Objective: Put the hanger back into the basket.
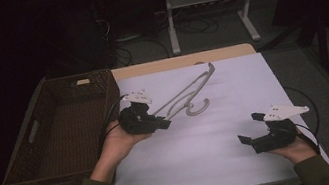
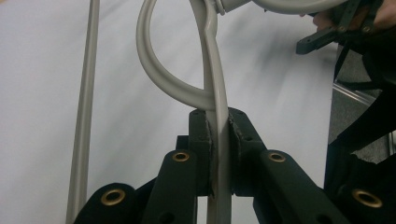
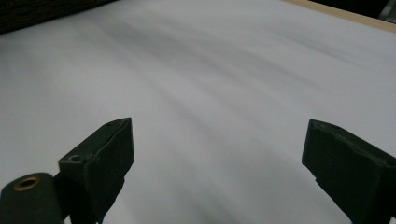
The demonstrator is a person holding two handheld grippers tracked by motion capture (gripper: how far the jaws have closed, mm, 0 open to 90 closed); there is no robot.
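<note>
A grey plastic clothes hanger (image 1: 188, 92) is held over the white sheet, its hook curling toward the middle. My left gripper (image 1: 163, 122) is shut on the hanger's near arm, just below the hook. In the left gripper view the jaws pinch the hanger (image 2: 218, 107) flat between the pads, and the hook loops up past them. My right gripper (image 1: 248, 129) hovers near the sheet's front right, apart from the hanger. Its jaws stand wide open in the right gripper view (image 3: 217, 156), with bare white sheet between them.
A brown wicker basket (image 1: 58, 166) sits at the table's left edge, close beside my left hand. A white sheet (image 1: 204, 162) covers the wooden table (image 1: 168, 63). A metal stand (image 1: 209, 9) and cables lie on the floor beyond the far edge.
</note>
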